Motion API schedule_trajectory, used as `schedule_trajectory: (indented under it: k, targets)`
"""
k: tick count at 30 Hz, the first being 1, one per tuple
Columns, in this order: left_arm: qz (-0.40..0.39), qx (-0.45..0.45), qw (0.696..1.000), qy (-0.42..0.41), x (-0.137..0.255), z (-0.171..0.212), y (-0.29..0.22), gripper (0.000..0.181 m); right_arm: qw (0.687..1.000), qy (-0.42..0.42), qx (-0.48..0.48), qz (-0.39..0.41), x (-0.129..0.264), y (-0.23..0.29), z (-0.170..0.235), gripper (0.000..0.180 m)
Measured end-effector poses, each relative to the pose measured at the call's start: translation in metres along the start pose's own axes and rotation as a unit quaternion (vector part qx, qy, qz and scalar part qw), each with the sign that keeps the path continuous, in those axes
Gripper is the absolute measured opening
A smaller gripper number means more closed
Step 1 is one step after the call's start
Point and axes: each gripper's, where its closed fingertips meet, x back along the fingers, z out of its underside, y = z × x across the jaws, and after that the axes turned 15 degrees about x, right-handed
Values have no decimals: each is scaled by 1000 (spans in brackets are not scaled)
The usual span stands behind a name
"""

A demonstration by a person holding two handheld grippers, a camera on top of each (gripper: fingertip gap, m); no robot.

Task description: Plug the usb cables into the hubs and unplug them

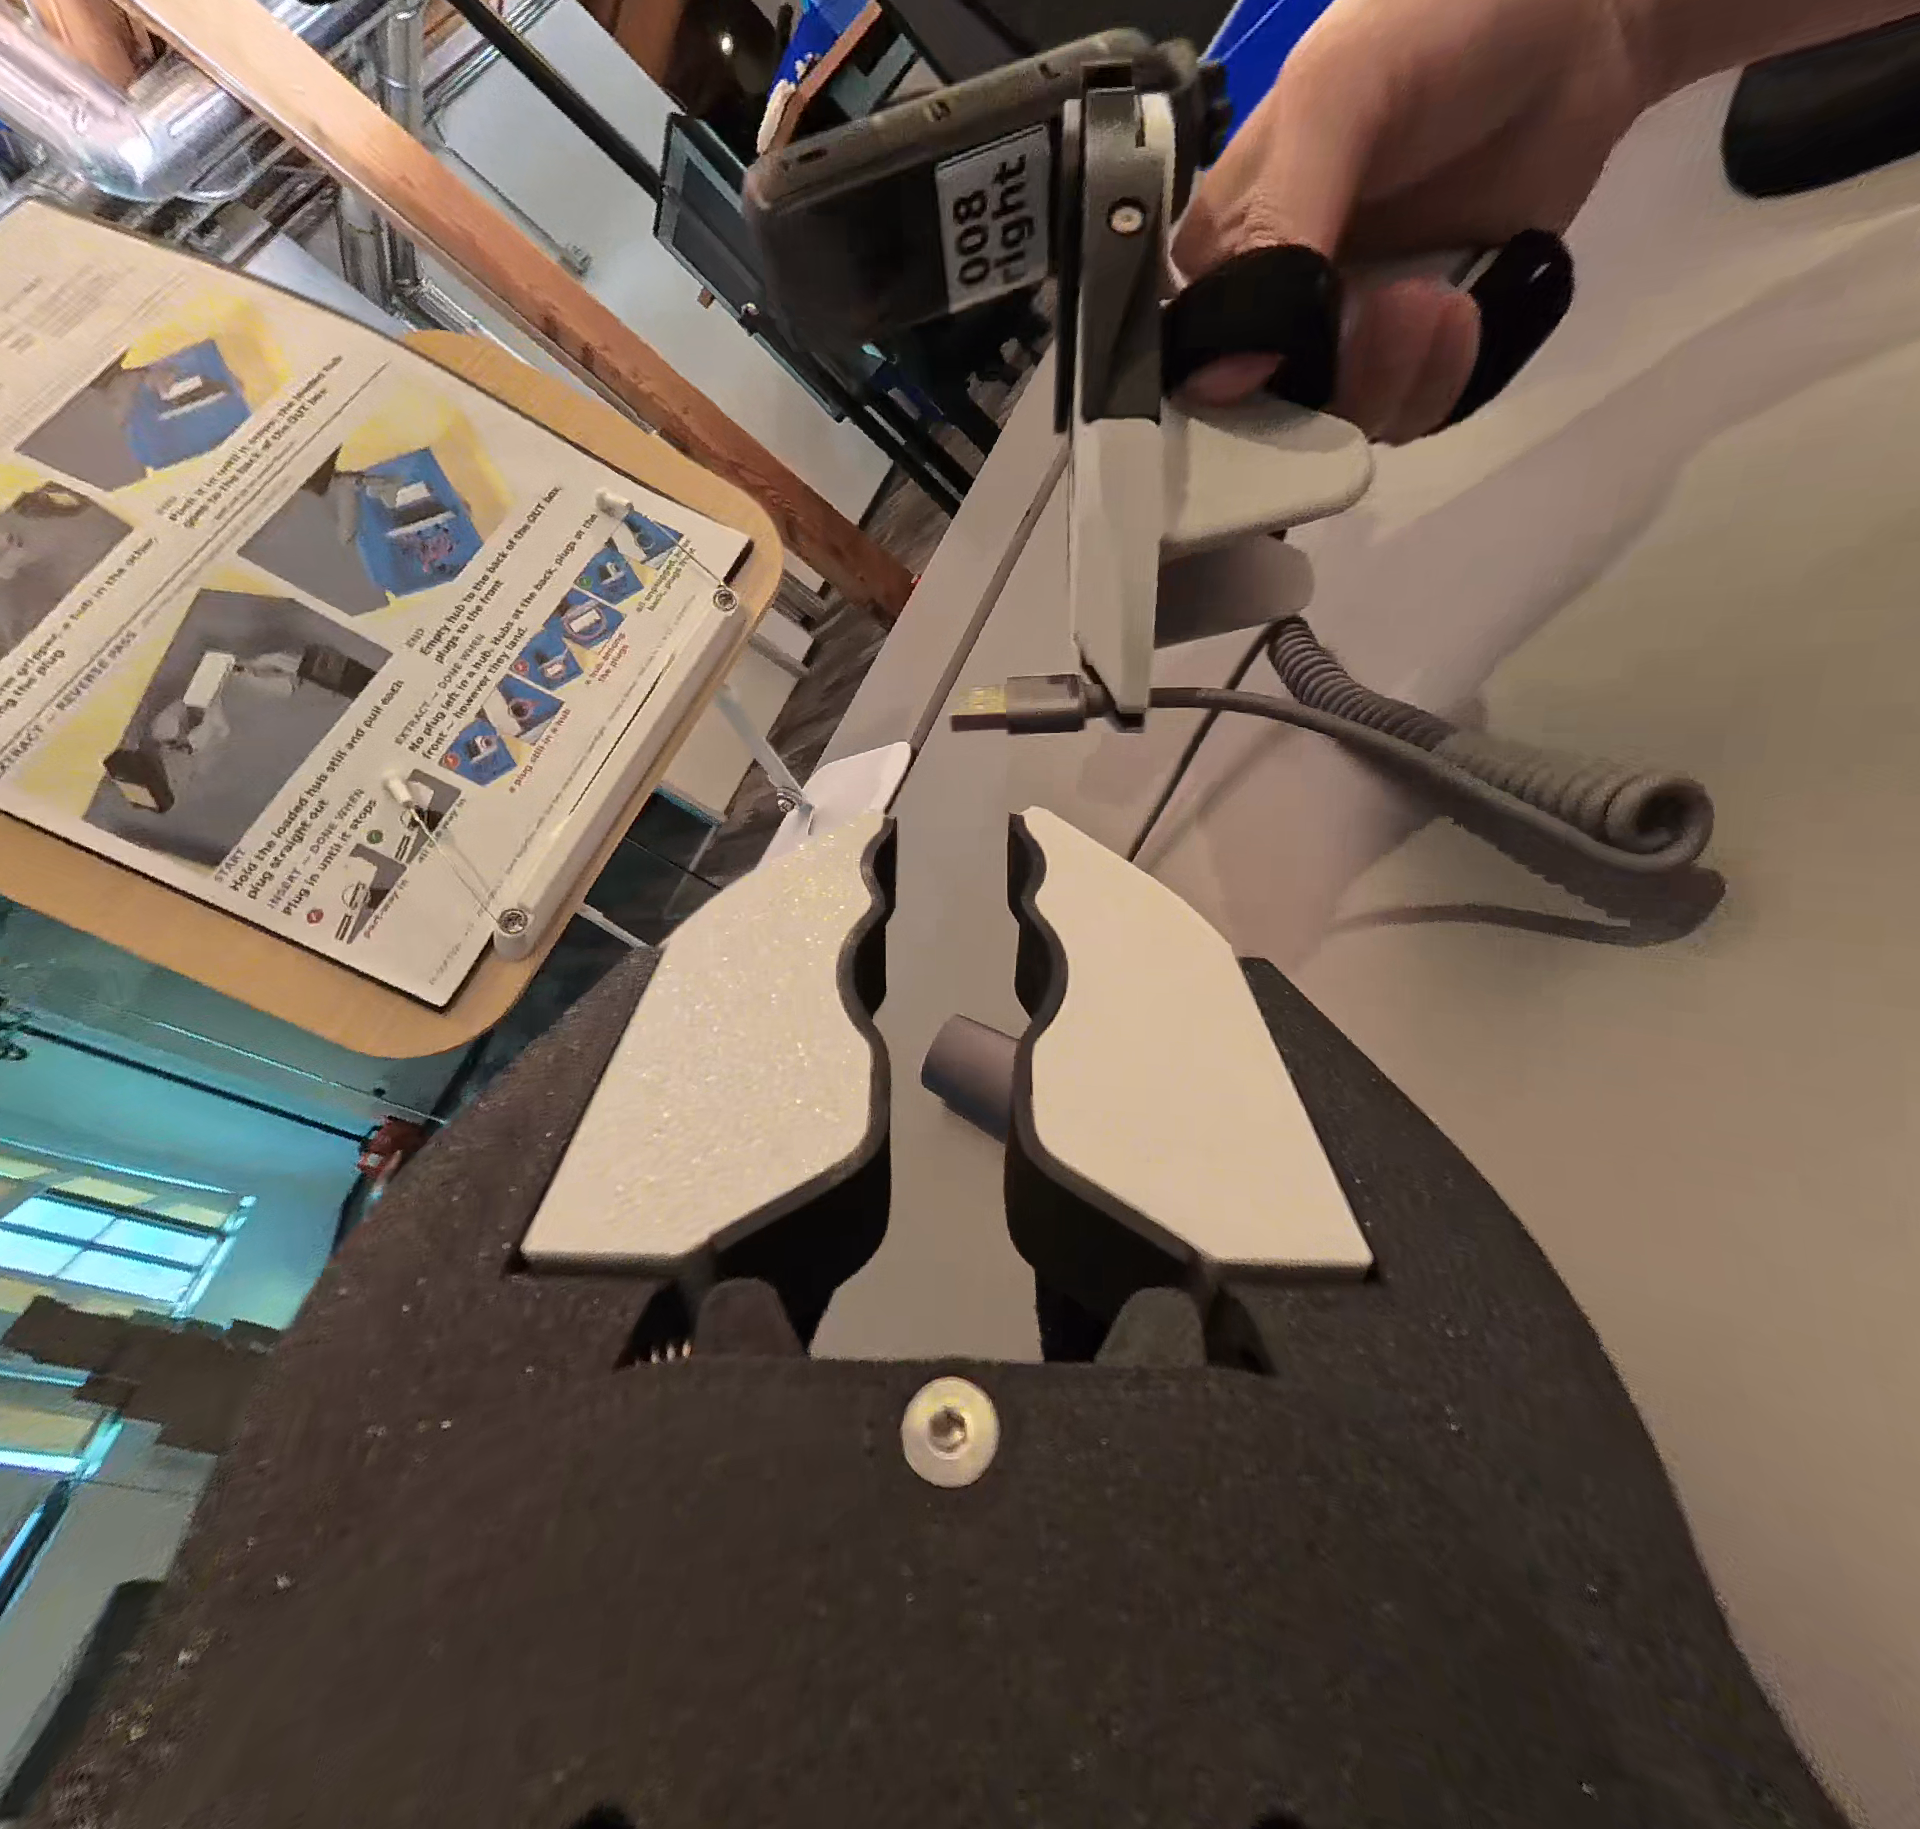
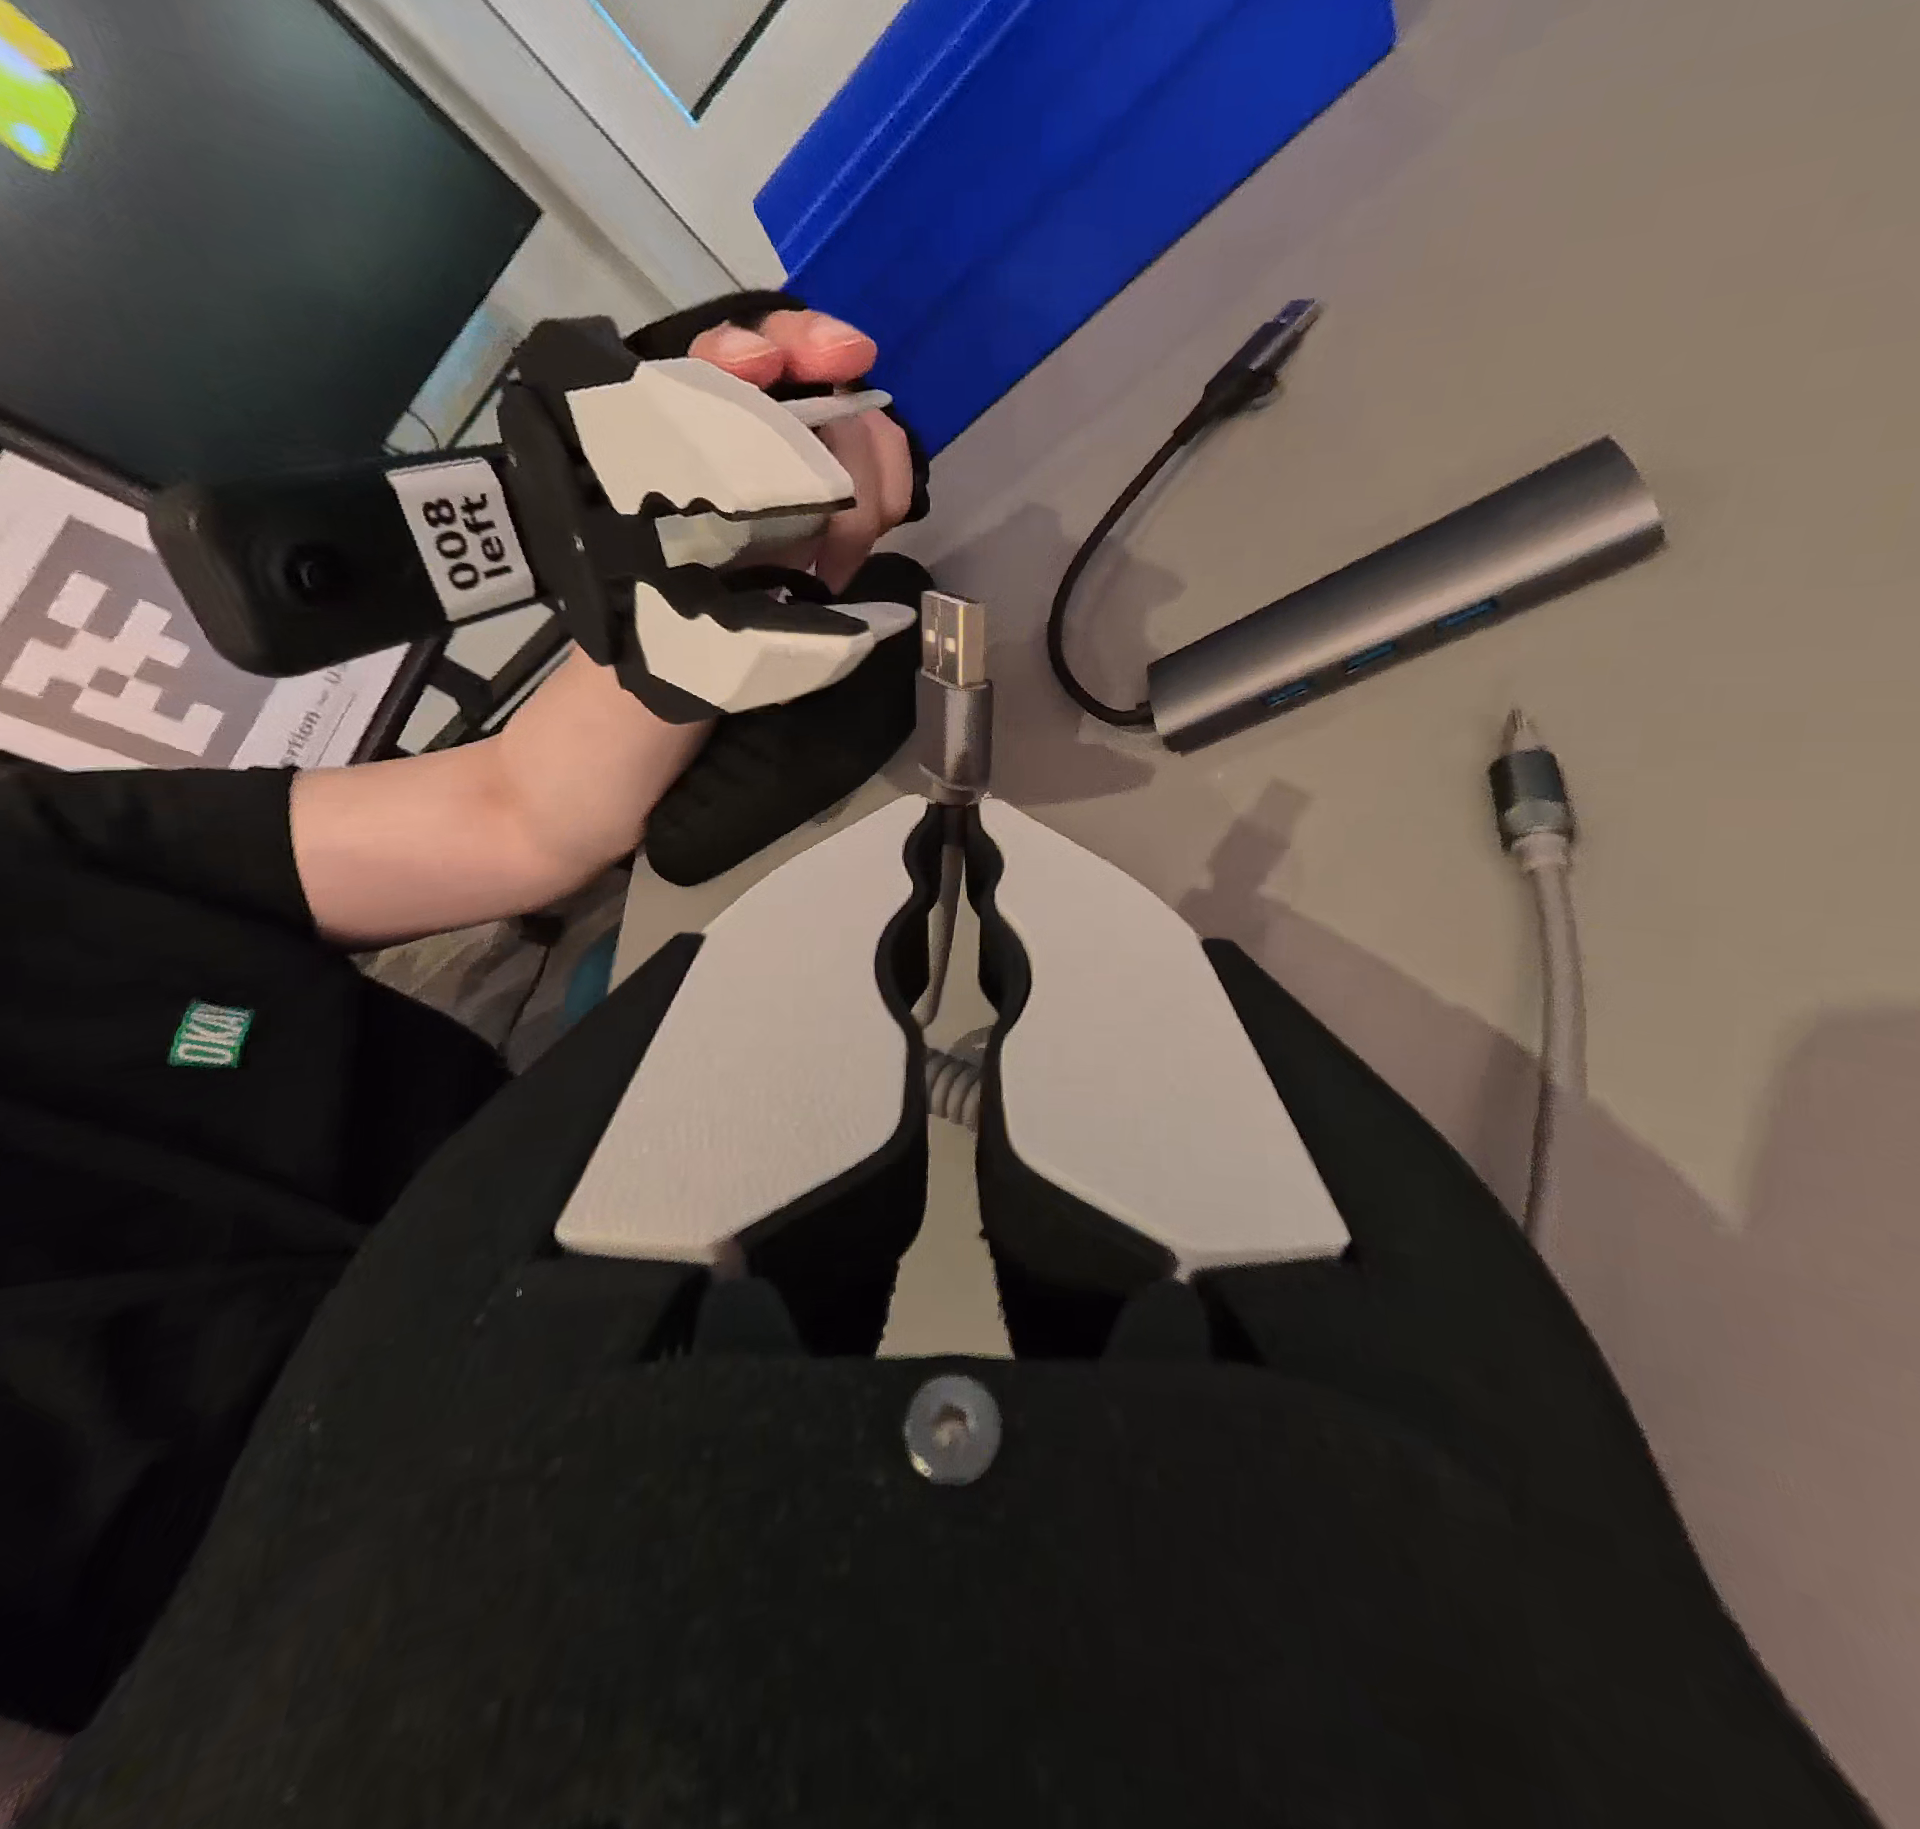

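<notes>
Your right hand-held gripper (image 2: 951, 823) clamps the coiled grey USB cable (image 2: 954, 709); your left hand-held gripper (image 1: 951, 834) hangs released above the desk (image 2: 1558, 948).

Matt brushed-metal hub (image 2: 1413, 600); shiny metal USB plug (image 2: 951, 641); coiled rubbery cable (image 1: 1538, 761).

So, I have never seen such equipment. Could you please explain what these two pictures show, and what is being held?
A person holds a hand tool with two white fingers in each hand; there is no robot arm. Each picture comes from a camera on one tool, looking along its fingers. The right gripper is shut on the cable of the coiled grey cable's USB plug, lifted above the grey table. The left gripper is open and empty. On the table lie a grey USB hub with its short black lead, a second cable with a pale cord, and a blue box.
</notes>
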Motion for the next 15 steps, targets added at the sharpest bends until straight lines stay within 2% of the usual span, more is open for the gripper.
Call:
schedule_trajectory:
  k: [2,7,15]
  targets:
    - [-19,10,1000,-2,-1,0,5,19,1000,10,17,11,-5,-6,0,3]
    - [30,200,979,26,-7,11,9,16,998,13,54,9,-14,-2,-4,3]
    - [114,414,903,19,-5,-6,8,22,995,7,99,12,-15,5,-5,3]
